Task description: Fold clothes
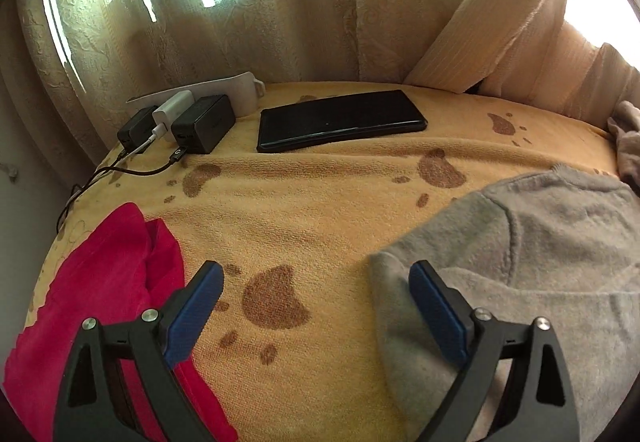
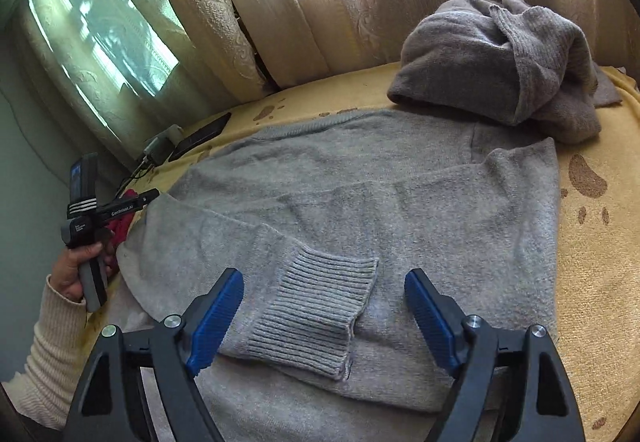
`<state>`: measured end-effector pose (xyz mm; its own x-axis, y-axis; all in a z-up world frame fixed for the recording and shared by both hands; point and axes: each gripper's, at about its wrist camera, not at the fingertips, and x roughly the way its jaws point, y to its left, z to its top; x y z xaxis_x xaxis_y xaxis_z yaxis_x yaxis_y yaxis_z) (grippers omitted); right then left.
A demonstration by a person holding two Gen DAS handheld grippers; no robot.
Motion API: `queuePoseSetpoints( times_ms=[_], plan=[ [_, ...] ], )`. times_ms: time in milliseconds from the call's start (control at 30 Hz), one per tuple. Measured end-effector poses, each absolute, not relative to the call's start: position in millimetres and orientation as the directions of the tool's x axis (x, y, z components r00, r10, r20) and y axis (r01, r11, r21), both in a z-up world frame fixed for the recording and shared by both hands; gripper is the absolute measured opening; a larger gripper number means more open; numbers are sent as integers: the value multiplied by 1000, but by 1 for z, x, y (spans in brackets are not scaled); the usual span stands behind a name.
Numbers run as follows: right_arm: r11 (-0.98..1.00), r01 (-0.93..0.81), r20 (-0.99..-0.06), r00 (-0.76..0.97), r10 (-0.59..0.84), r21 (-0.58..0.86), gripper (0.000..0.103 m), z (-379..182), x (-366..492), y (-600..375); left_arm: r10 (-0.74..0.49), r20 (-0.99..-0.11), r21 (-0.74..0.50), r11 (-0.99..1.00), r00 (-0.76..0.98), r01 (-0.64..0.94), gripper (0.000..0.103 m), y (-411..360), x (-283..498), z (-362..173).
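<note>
- the right gripper (image 2: 324,306) is held with its blue pads wide apart and nothing between them — it hovers just above the ribbed cuff (image 2: 316,306) of a sleeve folded across the grey sweater (image 2: 400,194).
- the left gripper (image 1: 316,306) is likewise spread open and empty, poised over the bare yellow blanket (image 1: 320,178), with the sweater's edge just beside its right finger and a red garment (image 1: 108,274) by its left finger.
- the sweater is laid flat on the blanket, neckline away from the right wrist camera, one sleeve already brought across the body.
- the knit is judged soft, limp and light; it is expected to drape and sag when lifted, not to hold a shape, and to cling slightly to the towelling beneath.
- a hold is best taken at the ribbed cuff or along a hem or side edge, where the fabric is thicker and a pinch of one layer can be separated from the rest.
- a second, darker grey garment (image 2: 500,66) is bunched in a heap beyond the sweater, unfolded.
- no container is seen; farther off, a black tablet (image 1: 340,120) and several chargers (image 1: 180,122) are left on the blanket near the curtain (image 1: 240,22).
</note>
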<state>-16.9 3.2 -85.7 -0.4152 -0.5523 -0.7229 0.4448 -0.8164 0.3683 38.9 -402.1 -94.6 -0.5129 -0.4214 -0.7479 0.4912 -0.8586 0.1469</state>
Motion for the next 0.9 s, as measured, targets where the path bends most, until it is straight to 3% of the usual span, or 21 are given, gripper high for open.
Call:
queuePoseSetpoints(
  times_ms=[133, 167, 200, 267, 367, 500, 633, 900],
  plan=[
    [-841, 496, -764, -451, -462, 215, 83, -87, -11, -19, -418, -736, 180, -879, -532, 442, 96, -383, 36, -91],
    [-845, 510, -772, -470, -428, 158, 69, -87, -7, -25, -417, -733, 186, -883, -537, 432, 96, -379, 34, -90],
    [-847, 523, -778, -489, -393, 99, 46, -87, -3, -31, -414, -731, 190, -887, -542, 420, 96, -375, 33, -88],
    [-841, 541, -775, -524, -352, 16, 33, -86, 5, -37, -401, -730, 204, -901, -553, 384, 97, -365, 30, -89],
    [-846, 533, -745, -564, -357, 2, 8, -77, 8, -30, -412, -727, 241, -902, -550, 357, 100, -357, 26, -95],
    [-874, 485, -648, -665, -372, 4, 5, -48, 11, -12, -466, -712, 281, -874, -524, 396, 103, -362, 23, -109],
    [-886, 463, -603, -716, -352, -34, 5, -28, 9, -8, -473, -719, 229, -853, -509, 470, 103, -376, 27, -109],
    [-892, 452, -755, -574, -317, 31, 6, -89, -26, -5, -492, -712, 264, -848, -501, 459, 103, -373, 27, -106]
  ],
)
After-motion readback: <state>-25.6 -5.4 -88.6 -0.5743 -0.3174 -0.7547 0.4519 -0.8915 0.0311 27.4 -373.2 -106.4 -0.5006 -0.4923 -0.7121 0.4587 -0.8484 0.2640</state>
